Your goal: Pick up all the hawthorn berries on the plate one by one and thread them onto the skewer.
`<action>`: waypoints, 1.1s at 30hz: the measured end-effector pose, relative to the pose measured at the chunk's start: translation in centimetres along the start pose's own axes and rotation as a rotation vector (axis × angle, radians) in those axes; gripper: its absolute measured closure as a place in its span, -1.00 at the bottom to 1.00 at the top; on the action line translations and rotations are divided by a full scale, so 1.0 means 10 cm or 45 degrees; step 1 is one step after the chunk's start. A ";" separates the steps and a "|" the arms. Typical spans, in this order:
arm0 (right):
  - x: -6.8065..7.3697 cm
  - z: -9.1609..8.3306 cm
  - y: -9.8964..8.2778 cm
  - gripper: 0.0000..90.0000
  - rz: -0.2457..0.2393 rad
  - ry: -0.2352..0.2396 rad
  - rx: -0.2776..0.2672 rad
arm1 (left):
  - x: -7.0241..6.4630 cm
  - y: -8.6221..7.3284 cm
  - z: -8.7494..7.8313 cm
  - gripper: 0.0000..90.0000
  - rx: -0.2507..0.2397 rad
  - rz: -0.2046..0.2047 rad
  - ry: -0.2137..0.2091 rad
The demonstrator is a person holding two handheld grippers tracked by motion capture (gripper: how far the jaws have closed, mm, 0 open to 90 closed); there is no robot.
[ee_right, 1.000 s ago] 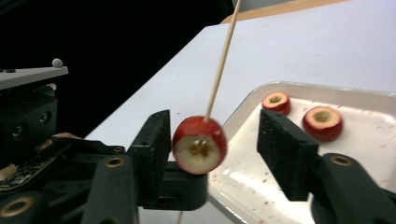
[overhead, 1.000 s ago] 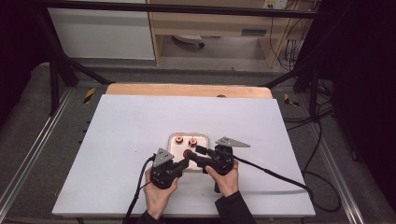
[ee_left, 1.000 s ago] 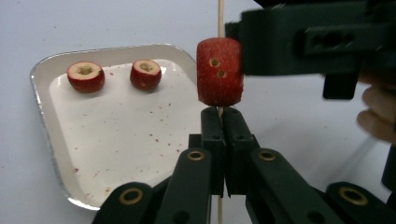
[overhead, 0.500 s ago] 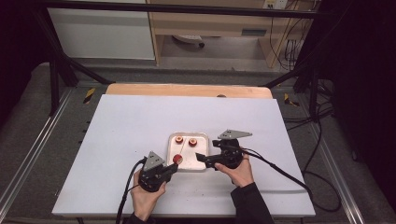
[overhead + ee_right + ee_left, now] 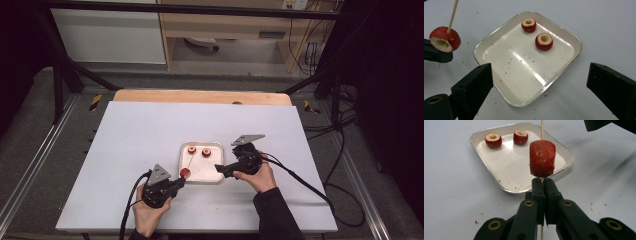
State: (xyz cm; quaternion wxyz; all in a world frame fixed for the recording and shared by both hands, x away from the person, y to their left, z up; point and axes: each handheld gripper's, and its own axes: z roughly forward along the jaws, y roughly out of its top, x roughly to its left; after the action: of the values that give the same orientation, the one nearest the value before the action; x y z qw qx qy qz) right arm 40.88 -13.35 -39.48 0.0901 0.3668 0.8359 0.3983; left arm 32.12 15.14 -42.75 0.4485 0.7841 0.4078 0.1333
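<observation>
Left gripper (image 5: pixel 543 185), black and held in the person's left hand (image 5: pixel 150 212), has its jaws closed on a thin wooden skewer (image 5: pixel 542 130). One red cored fruit piece with a pale inside (image 5: pixel 542 158) is threaded on the skewer just above the jaw tips. In the high view this gripper sits near the front of the white desk (image 5: pixel 125 130), just beside the front left corner of a shallow white tray with a metal rim (image 5: pixel 217 147), and the skewer leans up and across the tray.

Right gripper (image 5: pixel 539 72), also black, is held in the person's right hand (image 5: pixel 257 175) at the tray's right side, its jaws spread wide apart and gripping nothing. Its own view looks down on the tray between its two jaws.

Two more red cored fruit pieces (image 5: pixel 544 41) rest on the tray's far part, close to each other but apart, hollow ends facing up. Small red crumbs (image 5: pixel 506 73) are scattered over the tray and the desk around it.

A strip of light wood (image 5: pixel 200 96) runs along the far edge of the desk.
</observation>
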 end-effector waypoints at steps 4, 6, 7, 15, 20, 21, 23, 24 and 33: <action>-0.03 0.04 0.05 -0.83 -0.030 -0.013 0.040 | 0.04 -0.02 -0.01 0.96 -0.011 0.016 -0.005; -0.03 0.05 0.07 -0.84 -0.045 -0.016 0.062 | 0.06 -0.02 -0.02 0.96 -0.011 0.013 -0.014; -0.04 0.07 0.09 -0.84 -0.052 -0.018 0.067 | 0.07 -0.03 -0.02 0.96 -0.011 0.010 -0.015; -0.06 0.19 0.22 -0.83 -0.108 -0.028 0.138 | 0.10 -0.04 -0.04 0.96 -0.008 0.007 -0.029; -0.05 0.31 0.35 -0.82 -0.137 -0.024 0.194 | 0.12 -0.05 -0.04 0.96 0.004 0.001 -0.034; -0.05 0.34 0.37 -0.82 -0.142 -0.024 0.201 | 0.13 -0.05 -0.04 0.96 0.010 0.000 -0.033; -0.05 0.41 0.44 -0.81 -0.148 -0.014 0.223 | 0.14 -0.05 -0.05 0.96 0.015 0.004 -0.032; -0.05 0.43 0.47 -0.81 -0.153 -0.016 0.232 | 0.14 -0.05 -0.05 0.96 0.017 0.000 -0.030; -0.08 0.63 0.63 -0.66 -0.143 0.027 0.285 | 0.15 -0.06 -0.05 0.96 0.022 0.000 -0.034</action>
State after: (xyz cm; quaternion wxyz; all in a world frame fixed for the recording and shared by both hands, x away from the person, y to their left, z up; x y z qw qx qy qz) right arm 47.67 -7.54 -39.13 0.0619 0.3229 0.8952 0.3009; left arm 32.50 16.67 -43.18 0.4469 0.7897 0.4029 0.1194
